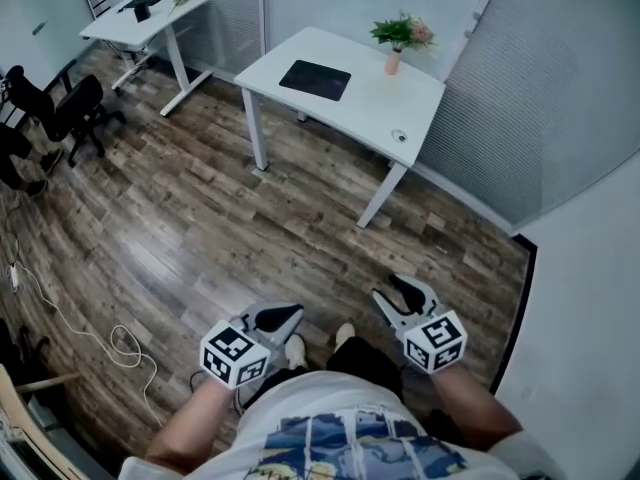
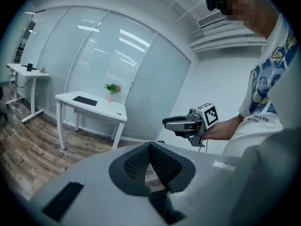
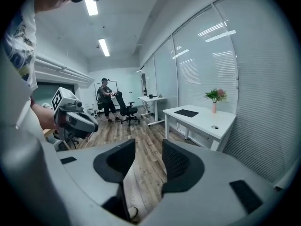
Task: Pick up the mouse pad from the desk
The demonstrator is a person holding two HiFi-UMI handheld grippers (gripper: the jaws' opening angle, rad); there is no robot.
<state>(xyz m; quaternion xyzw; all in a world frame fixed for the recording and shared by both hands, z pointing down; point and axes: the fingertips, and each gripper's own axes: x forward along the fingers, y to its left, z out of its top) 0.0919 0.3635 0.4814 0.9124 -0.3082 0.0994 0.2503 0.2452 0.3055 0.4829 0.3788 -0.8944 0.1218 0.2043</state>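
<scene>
Both the left gripper (image 1: 292,314), pressed together, and the right gripper (image 1: 388,288), spread, are hanging well apart from the worktop (image 1: 370,103) where the mouse pad (image 1: 315,79) is lying flat, so the step is probably calling for walking closer, then easing one jaw under its thin edge

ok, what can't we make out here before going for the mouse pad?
Mouse pad: far and small in every view; its thickness and texture don't show.
Small round thing on the desk, head view: too small to identify.
Dark object on the far desk, head view: too small to name.
Dark shape at the head view's left edge: cut off by the frame.
</scene>
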